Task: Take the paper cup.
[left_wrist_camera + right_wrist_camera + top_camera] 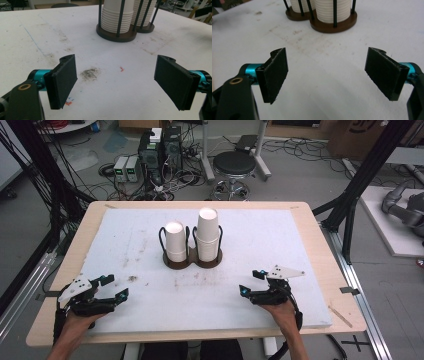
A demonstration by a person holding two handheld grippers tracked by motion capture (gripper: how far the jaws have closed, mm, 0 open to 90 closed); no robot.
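Two stacks of white paper cups stand in a double cup holder (192, 260), a dark brown figure-eight base with thin black upright rods, placed at the middle of the white board (150, 245) that covers the wooden table (320, 250). In the high view the left cup stack (175, 241) is the shorter and the right cup stack (207, 232) the taller; both sit upright inside the rods. The left gripper (114, 288) rests near the board's front left corner, jaws spread apart with nothing between them. The right gripper (251, 282) rests near the front right, jaws likewise released and empty. Both grippers point toward the holder and are well apart from it, one on each side of its centre line. In the left gripper view the holder (117, 35) lies ahead, above the gap between the jaws and slightly right of its middle, with bare board and a grey smudge (90, 73) between the fingers (63, 80) and the base. In the right gripper view the holder (332, 25) lies ahead above the gap, with only stained board between it and the fingers (274, 75). Neither gripper touches cups, rods or base.
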